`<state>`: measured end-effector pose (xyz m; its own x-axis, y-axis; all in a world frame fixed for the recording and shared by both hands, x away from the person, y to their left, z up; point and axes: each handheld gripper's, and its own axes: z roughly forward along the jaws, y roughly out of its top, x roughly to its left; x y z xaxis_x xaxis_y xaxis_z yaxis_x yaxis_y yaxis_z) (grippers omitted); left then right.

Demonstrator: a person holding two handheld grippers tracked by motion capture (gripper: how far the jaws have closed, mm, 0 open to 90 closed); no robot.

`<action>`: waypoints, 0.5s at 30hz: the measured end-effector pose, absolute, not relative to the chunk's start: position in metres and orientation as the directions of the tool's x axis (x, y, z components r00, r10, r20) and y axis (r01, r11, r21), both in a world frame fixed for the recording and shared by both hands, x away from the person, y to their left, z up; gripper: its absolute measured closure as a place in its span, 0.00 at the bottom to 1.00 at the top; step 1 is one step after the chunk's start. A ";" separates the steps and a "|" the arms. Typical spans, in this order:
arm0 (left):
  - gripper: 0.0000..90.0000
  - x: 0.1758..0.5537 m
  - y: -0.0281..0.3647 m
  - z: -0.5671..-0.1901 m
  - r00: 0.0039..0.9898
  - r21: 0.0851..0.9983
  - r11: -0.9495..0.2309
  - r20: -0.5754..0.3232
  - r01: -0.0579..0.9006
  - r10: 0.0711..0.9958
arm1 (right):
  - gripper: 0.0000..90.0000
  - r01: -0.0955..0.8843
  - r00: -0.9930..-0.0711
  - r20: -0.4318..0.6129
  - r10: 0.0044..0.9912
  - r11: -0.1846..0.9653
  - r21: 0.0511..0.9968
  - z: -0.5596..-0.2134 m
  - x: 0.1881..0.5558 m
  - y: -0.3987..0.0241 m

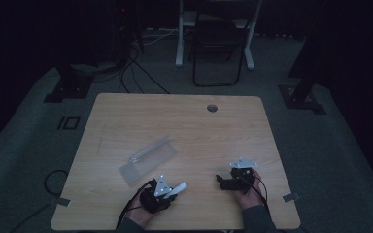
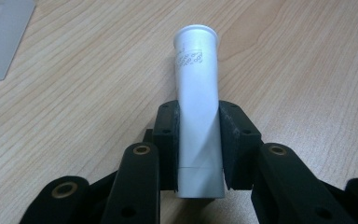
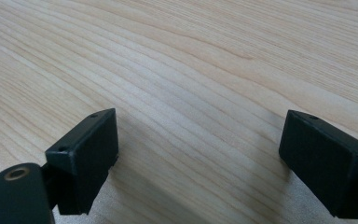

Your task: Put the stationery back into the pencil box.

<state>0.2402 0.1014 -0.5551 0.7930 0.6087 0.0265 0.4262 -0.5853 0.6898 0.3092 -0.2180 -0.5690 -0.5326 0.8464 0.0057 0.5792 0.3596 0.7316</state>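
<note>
High view: the person's left hand (image 1: 141, 213) comes in at the near edge of the wooden table (image 1: 184, 121) and holds the left gripper (image 1: 175, 190) low and angled toward the far right. Its jaws pinch a white tube (image 1: 178, 188), which pokes out beyond them; in the left gripper view the pads press both sides of the tube's lower body, its flared cap end pointing away over the wood. The right hand (image 1: 248, 191) rests near the right side of the table, its right gripper (image 1: 219, 178) pointing left, jaws spread wide with bare wood between them. Just beyond the left gripper, to the far left, lies a clear plastic package (image 1: 148, 159), flat on the table and apart from the tube. Past the far edge stands a dark folding chair (image 1: 218, 48) on the floor.
</note>
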 end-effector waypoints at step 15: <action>0.79 0.231 0.106 -0.534 0.799 0.715 -0.595 0.087 0.366 0.595 | 0.13 0.577 -0.538 0.005 0.843 0.364 0.731 -0.569 0.309 -0.218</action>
